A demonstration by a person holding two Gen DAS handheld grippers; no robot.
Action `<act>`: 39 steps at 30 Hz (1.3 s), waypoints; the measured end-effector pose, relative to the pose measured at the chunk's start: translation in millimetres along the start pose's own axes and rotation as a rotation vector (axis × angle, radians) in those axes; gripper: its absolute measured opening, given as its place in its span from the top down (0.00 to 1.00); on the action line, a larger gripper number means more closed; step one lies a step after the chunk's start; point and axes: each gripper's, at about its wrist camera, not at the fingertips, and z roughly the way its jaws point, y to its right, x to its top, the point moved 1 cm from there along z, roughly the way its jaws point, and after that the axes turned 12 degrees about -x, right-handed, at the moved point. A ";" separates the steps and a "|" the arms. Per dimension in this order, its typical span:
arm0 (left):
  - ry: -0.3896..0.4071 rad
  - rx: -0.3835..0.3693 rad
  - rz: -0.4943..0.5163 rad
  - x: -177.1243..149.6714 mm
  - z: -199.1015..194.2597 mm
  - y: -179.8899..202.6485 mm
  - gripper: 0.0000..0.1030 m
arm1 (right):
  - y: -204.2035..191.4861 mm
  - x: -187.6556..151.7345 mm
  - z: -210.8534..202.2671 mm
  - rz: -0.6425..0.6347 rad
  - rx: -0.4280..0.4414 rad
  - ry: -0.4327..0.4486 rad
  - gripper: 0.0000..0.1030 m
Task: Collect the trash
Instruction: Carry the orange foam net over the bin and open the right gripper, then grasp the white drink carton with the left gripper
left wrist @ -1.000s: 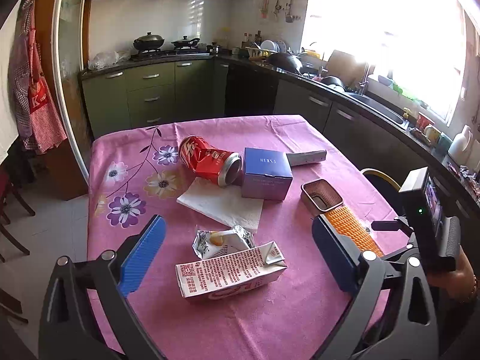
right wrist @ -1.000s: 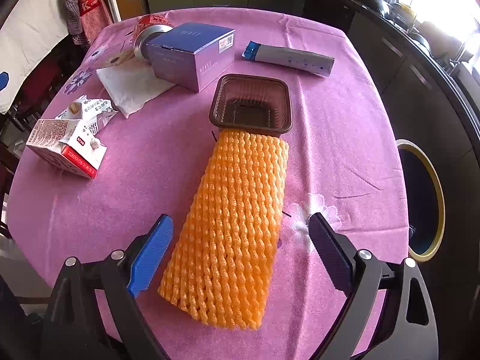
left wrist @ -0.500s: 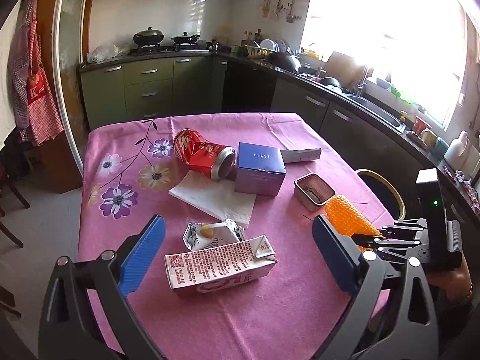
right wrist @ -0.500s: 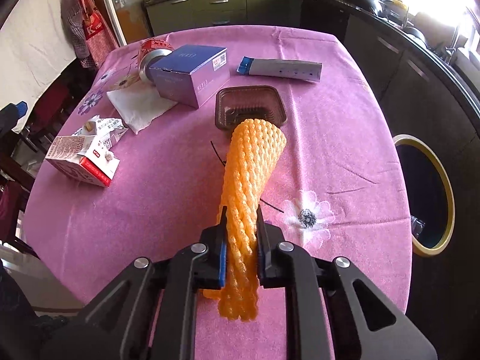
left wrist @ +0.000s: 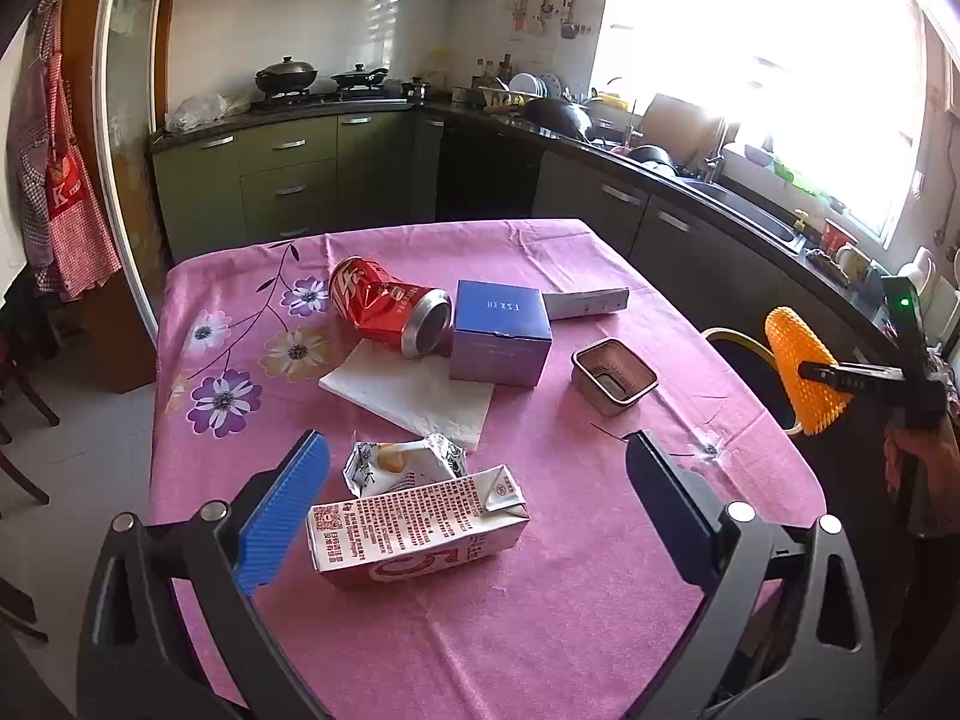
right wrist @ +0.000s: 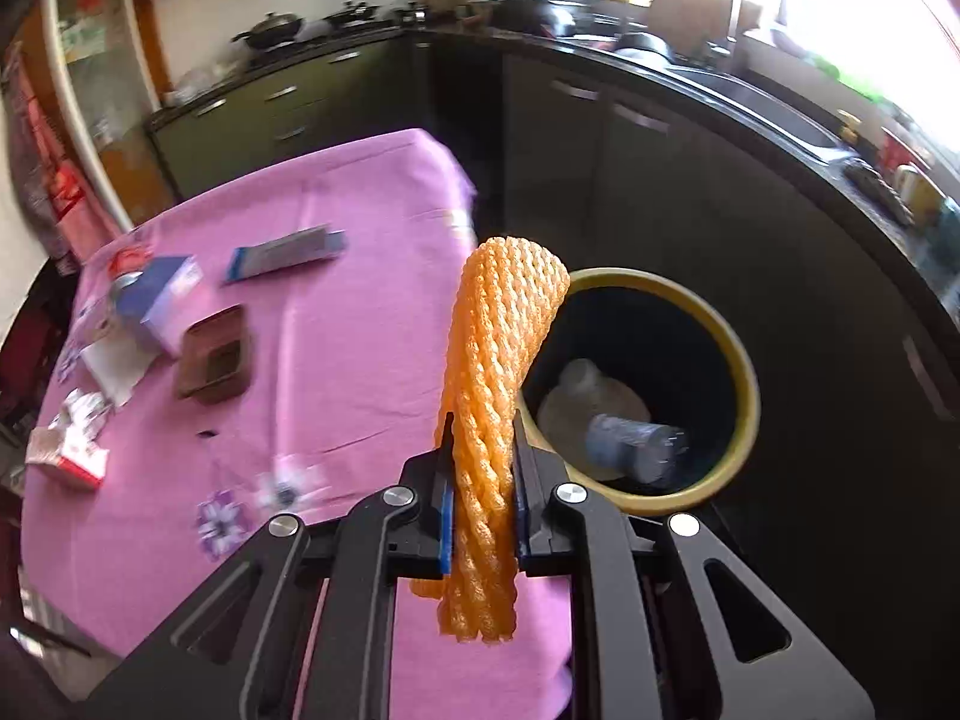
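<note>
My right gripper [right wrist: 482, 489] is shut on an orange foam net sleeve [right wrist: 495, 372], held in the air at the table's right edge beside the yellow-rimmed bin [right wrist: 744, 414]. From the left wrist view the sleeve [left wrist: 801, 369] hangs off the table's right side over the bin [left wrist: 738, 337]. My left gripper [left wrist: 474, 516] stands open above a flattened milk carton [left wrist: 417, 525] and a crumpled wrapper [left wrist: 402, 459]. Still on the pink tablecloth [left wrist: 570, 612] lie a crushed red can [left wrist: 384, 312], a blue box [left wrist: 501, 333], a white napkin [left wrist: 408, 396], a brown plastic tray [left wrist: 612, 375] and a grey tube box [left wrist: 588, 303].
The bin holds a plastic bottle [right wrist: 630, 441] and pale rubbish. Dark kitchen counters [left wrist: 690, 180] with a sink run behind and to the right of the table. A red checked apron [left wrist: 54, 180] hangs at the left by a door frame.
The right gripper closed on the orange sleeve, lifted it off the table and carried it right toward the bin, rolling as it went. The left gripper stayed put, open.
</note>
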 end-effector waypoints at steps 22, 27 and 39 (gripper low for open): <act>-0.010 -0.012 -0.008 10.0 3.4 -0.3 0.08 | 72.5 35.7 81.1 0.141 -0.105 -0.051 0.33; -0.025 -0.067 -0.012 2.8 0.4 -11.6 0.08 | 53.5 15.9 49.9 0.124 0.008 -0.005 0.29; -0.209 -0.281 0.218 -6.7 20.8 -15.5 0.08 | 1.7 -3.6 31.5 0.038 0.126 -0.013 0.28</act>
